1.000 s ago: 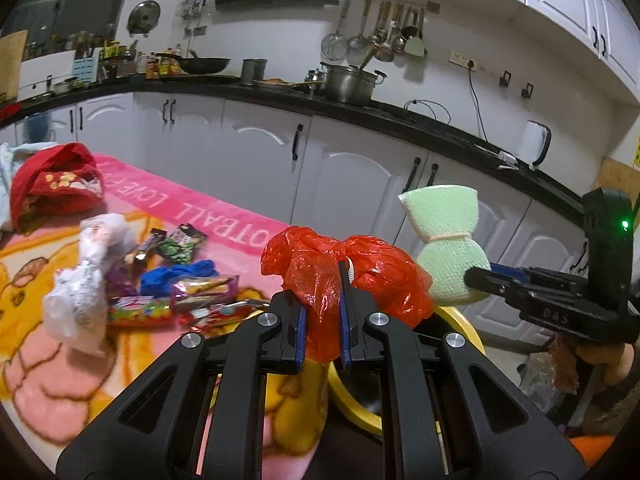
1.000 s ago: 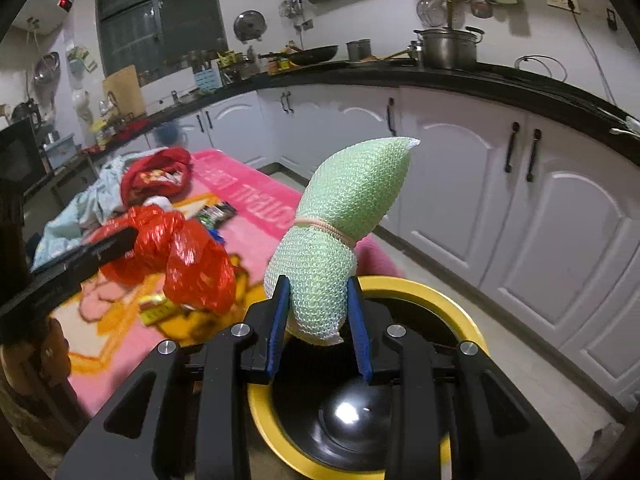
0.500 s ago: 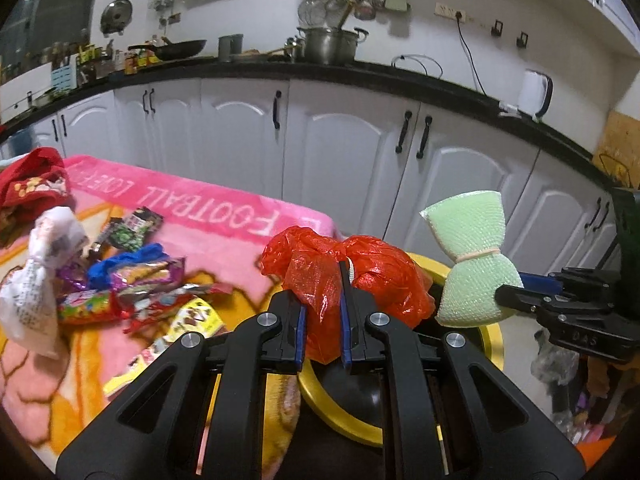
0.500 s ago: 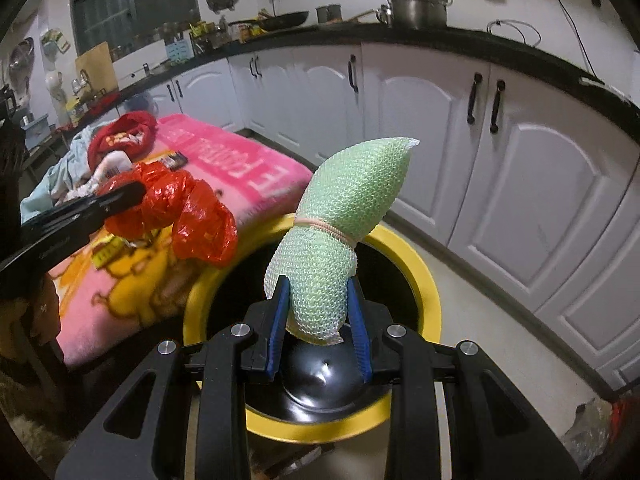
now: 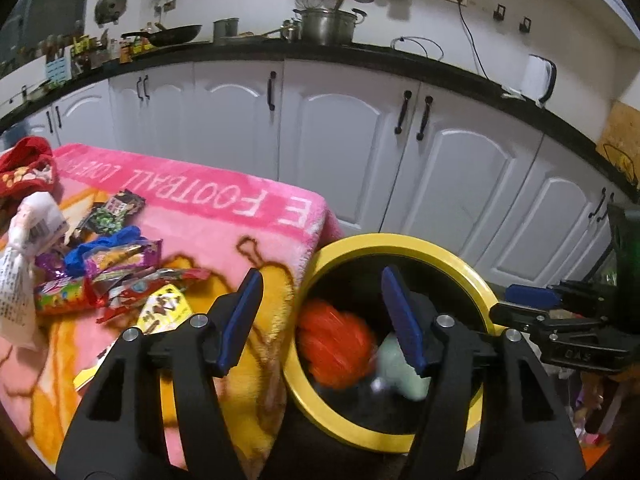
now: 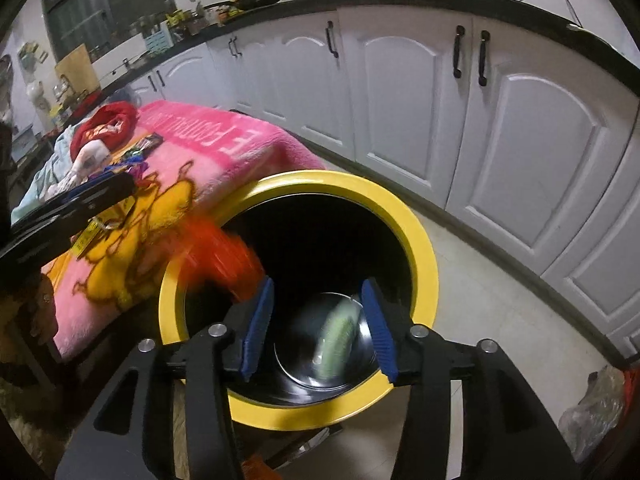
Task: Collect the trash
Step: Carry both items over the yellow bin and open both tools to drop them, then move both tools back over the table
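Both jaws wide open, holding nothing. Red bag [image 5: 334, 336] and green sponge [image 5: 400, 364] blurry inside the yellow bin [image 5: 400, 240], off the desk [image 5: 224, 216] corner. Next: back for wrappers [image 5: 120, 276] near the desk's left edge, grabbing one at a time.

Left gripper [image 5: 320, 316] spread wide, jaws apart w/ nothing between them, hanging over a yellow-rimmed bin [image 5: 404, 240]. Inside the bin: blurred red plastic bag [image 5: 336, 344] on the left, pale green mesh sponge [image 5: 394, 364] just beside it on the right, also blurred. Bin sits right against the corner of a pink blanket [image 5: 224, 216] w/ white lettering. Snack wrappers [image 5: 116, 276] piled on the blanket's left part, a white bag [image 5: 24, 264] near the left edge. Right gripper [image 5: 532, 304] pokes in from the right, over the bin rim; can't tell its jaw gap. White cabinets [image 5: 348, 136] behind.
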`<state>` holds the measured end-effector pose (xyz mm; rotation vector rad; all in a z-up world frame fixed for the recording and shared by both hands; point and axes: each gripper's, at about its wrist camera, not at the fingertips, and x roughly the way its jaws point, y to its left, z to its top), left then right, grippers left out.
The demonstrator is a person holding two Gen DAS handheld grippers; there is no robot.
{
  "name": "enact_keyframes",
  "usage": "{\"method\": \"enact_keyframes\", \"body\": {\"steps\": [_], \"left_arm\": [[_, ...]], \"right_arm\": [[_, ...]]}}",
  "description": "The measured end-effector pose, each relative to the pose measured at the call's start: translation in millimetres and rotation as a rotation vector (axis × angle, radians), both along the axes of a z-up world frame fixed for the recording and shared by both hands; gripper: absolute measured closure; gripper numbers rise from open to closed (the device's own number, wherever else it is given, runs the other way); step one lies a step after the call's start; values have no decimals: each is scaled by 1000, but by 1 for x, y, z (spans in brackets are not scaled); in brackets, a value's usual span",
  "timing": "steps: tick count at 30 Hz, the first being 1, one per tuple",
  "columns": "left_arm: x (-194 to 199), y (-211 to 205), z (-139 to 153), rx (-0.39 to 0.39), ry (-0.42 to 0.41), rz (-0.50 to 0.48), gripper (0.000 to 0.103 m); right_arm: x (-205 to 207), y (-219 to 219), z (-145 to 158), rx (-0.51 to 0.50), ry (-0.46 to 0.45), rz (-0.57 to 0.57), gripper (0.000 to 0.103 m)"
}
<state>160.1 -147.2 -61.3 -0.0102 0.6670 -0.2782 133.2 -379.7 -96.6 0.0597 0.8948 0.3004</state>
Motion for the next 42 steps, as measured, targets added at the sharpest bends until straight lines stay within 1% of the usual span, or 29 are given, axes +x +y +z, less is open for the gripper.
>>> {"method": "enact_keyframes", "body": {"steps": [1,3,5,7,9,14,21,28,36,42], "left_arm": [[0,2,0,-4,0,8,44],[-2,10,2,-15,-2,26,35],[-4,14,4,-14,-8,38,30],[-8,19,7,-15,-20,48,26],[-12,23,11,-19,-33,55,18],[-23,34,23,-26,-68,73,11],[-34,52,34,-44,-98,105,11],[-45,81,44,-58,-134,172,11],[-54,114,47,-80,-145,237,11],[-58,139,48,-82,-150,296,11]], "right_arm": [[0,-1,1,1,-2,-5,57],[-1,-2,3,3,-12,-16,54],[-2,-2,7,-3,-26,-22,53],[-3,-2,12,-3,-43,-22,49],[-5,0,19,-8,-71,-27,45],[-8,12,40,1,-134,-10,40],[-15,34,62,11,-197,32,34],[-16,64,75,18,-213,96,34],[-15,103,85,24,-222,178,34],[-12,131,87,43,-208,243,34]]}}
